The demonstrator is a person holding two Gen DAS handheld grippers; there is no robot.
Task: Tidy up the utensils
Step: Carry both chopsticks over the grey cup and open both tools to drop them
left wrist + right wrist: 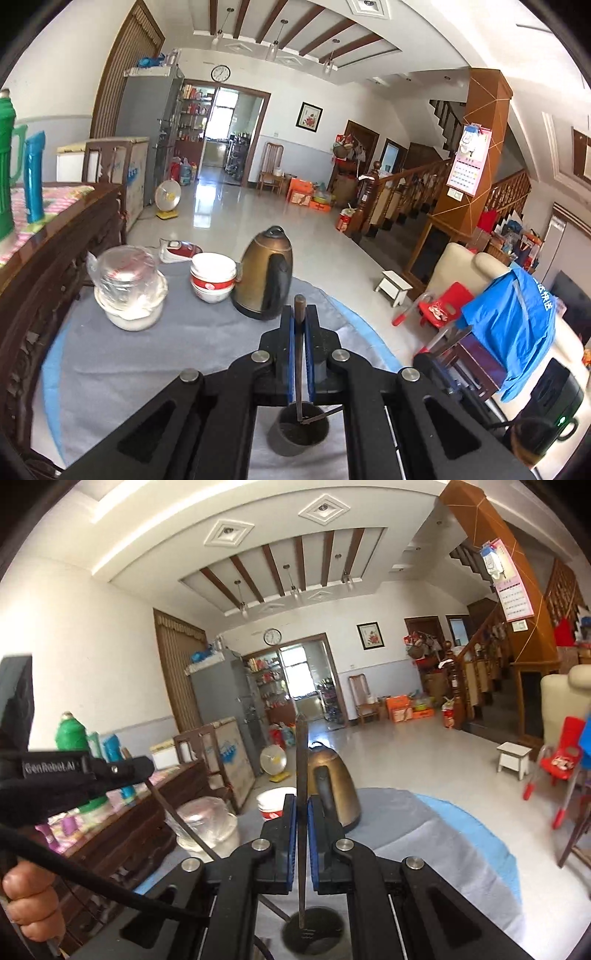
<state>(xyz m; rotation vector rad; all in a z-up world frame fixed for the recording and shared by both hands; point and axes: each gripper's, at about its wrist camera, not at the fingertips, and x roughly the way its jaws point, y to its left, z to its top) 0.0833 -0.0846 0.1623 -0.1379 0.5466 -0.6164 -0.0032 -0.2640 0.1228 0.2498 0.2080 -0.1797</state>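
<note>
- The left hand-held gripper (300, 325) is clenched on a dark utensil (298, 354), its blue pads pressed to either side of the shaft; the utensil stands upright, its handle end poking above the fingertips.
- That utensil's lower end reaches into a dark metal cup (298, 434) that stands on the table (147, 354) (grey cloth with a blue border), directly under the gripper.
- The right hand-held gripper (302, 812) grasps a second utensil (301, 794), also upright, a long dark shaft pinched between its blue pads.
- Its pronged lower end sits inside the same cup (314, 932); whether it touches the bottom cannot be told.
- In the right wrist view the left gripper's body shows at the left edge, with its utensil slanting down toward the cup.
- Farther back on the table stand a bronze kettle (264, 275), stacked red-and-white bowls (213, 277) and a clear lidded container (127, 288).
</note>
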